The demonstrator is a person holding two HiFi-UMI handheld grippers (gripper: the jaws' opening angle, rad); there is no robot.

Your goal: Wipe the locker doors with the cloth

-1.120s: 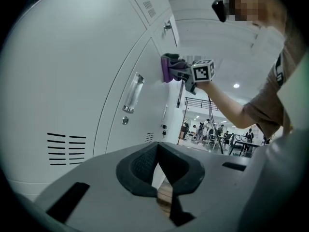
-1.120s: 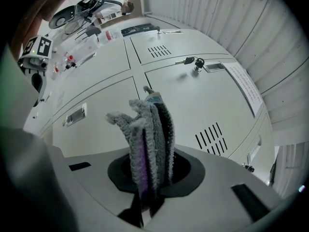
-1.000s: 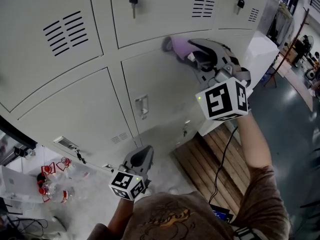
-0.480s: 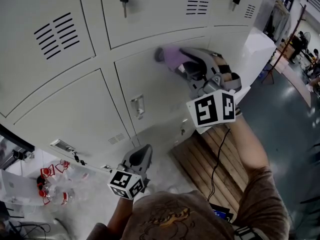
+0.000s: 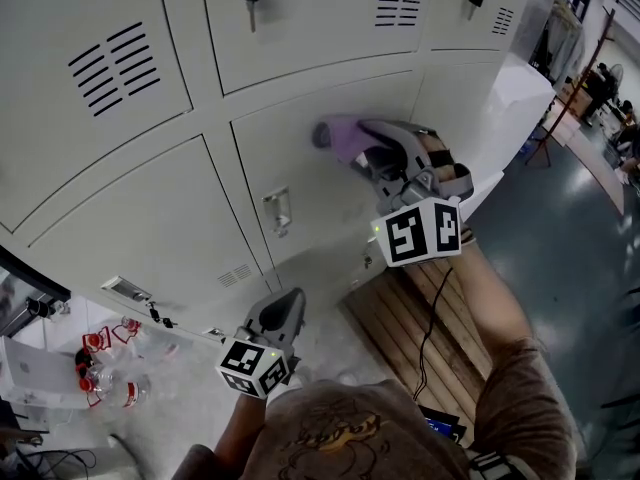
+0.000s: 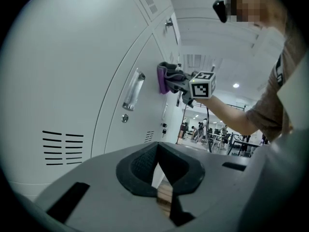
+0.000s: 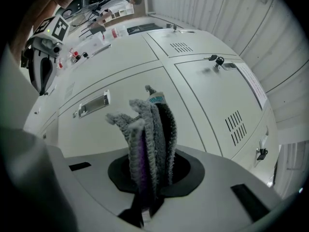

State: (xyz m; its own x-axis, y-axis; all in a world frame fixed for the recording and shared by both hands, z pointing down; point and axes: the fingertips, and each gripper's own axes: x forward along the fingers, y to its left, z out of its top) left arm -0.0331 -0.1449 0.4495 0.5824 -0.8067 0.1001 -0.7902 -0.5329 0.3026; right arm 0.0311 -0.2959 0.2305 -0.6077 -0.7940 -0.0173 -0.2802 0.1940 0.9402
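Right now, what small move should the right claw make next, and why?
Probably slide the cloth down the door: the right claw is shut on it, holding it against that door's upper part, with most of the panel below.

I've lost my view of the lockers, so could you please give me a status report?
Right gripper shut on cloth, cloth against locker door. Left gripper shut, empty, held low. Handle clear of cloth.
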